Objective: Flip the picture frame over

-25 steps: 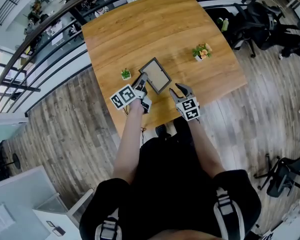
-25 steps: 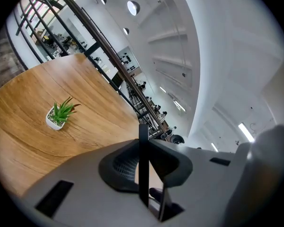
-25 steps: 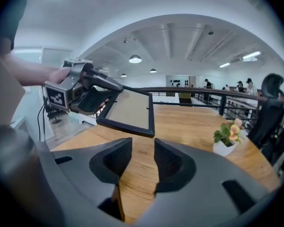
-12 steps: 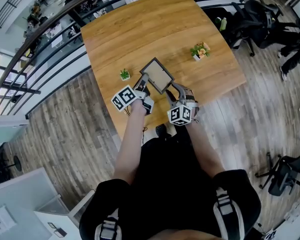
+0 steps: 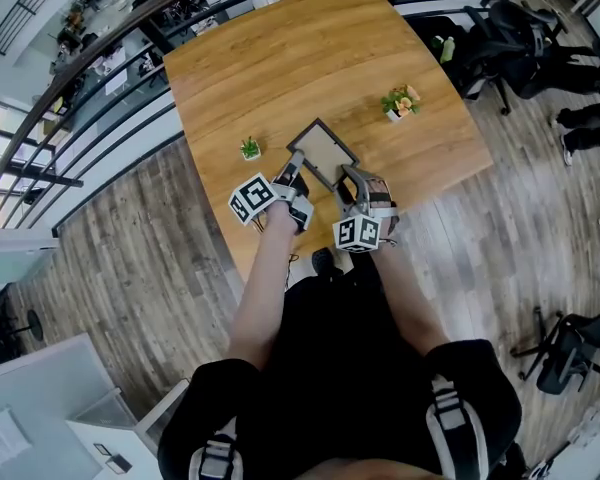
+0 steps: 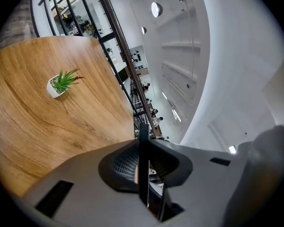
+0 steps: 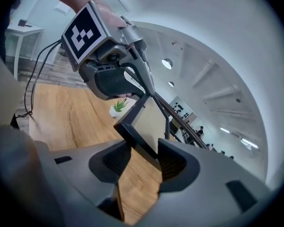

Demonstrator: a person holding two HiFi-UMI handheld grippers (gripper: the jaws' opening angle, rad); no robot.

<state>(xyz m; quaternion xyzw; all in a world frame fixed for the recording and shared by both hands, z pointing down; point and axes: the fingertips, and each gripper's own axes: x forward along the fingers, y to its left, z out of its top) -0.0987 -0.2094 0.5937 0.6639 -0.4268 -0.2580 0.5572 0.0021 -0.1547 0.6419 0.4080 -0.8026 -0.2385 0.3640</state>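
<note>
Left claw (image 6: 144,167) clamps the left edge of the picture frame (image 5: 326,154), tilting it up off the counter's (image 5: 280,58) near side, while the right claw (image 7: 144,157), jaws just closing yet unpinched, straddles its near edge for the flip.

Table's (image 5: 280,58) far half bare wood, green potted plant (image 5: 251,149) by the left edge, flowering potted plant (image 5: 403,102) near the right edge, wide gap between them, raised picture frame (image 5: 325,156) blocking the near edge's middle.
</note>
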